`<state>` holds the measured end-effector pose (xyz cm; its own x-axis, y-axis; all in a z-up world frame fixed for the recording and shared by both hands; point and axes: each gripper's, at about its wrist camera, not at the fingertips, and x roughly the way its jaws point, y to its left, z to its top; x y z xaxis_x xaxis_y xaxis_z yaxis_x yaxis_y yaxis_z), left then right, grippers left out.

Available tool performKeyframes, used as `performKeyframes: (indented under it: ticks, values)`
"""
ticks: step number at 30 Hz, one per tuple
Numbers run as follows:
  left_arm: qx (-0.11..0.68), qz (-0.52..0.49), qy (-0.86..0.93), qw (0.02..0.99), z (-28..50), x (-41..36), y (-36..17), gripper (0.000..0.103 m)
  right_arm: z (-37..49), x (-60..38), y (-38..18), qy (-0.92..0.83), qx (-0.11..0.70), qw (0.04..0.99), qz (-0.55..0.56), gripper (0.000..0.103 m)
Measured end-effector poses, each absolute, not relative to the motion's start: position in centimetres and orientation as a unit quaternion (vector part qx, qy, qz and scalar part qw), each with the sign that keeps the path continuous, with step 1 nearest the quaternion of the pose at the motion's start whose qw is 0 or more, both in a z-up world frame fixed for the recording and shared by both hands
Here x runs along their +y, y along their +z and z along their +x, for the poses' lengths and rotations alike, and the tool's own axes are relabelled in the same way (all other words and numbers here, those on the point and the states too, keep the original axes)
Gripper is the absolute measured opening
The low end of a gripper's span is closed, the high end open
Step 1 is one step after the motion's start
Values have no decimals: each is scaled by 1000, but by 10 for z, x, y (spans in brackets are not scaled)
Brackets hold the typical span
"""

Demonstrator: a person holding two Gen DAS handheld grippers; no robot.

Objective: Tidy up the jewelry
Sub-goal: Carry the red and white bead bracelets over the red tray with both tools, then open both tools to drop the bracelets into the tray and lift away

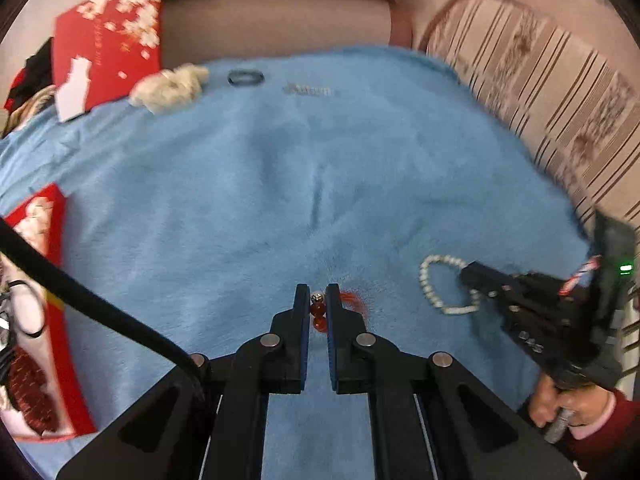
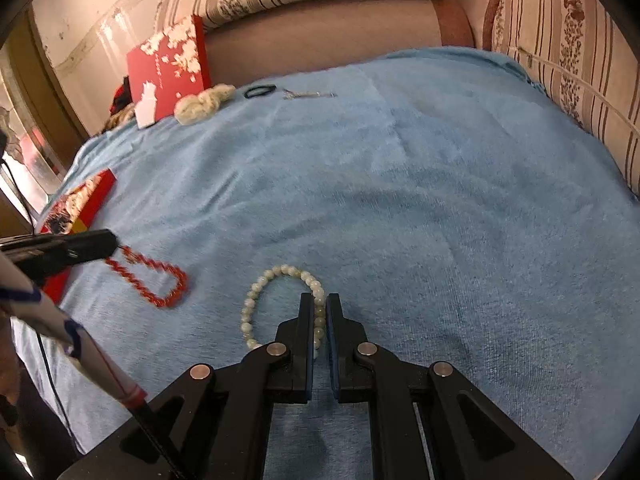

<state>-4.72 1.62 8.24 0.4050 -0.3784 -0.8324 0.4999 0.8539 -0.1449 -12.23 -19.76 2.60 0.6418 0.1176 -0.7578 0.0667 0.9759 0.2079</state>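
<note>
Both grippers low, pinching bead bracelets

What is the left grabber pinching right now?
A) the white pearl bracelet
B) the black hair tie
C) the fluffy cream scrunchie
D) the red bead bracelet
D. In the left wrist view the left gripper has its fingers closed on the red bead bracelet, and the right wrist view shows that bracelet trailing from its tip, while the right gripper pinches the white pearl bracelet.

Black grippers (image 1: 318, 300), maroon sleeve (image 1: 608, 436)
</note>
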Motion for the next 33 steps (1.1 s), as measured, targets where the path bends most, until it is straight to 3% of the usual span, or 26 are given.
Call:
performKeyframes:
  ticks: [9,16,23,33]
  values:
    - [442,4,-227,868,-66,118,154,7,-127,-170,80,44,384,918,94,6]
    - [441,0,-130,888,-64,230,178,7,-111,-115,129,107,360,924,73,6]
    - [463,-1,-39,886,-36,317,161,7,-78,-28,149,180,372,910,37,6]
    - [495,-18,-24,868,7,340,104,7,-27,84,133,254,425,868,26,6]
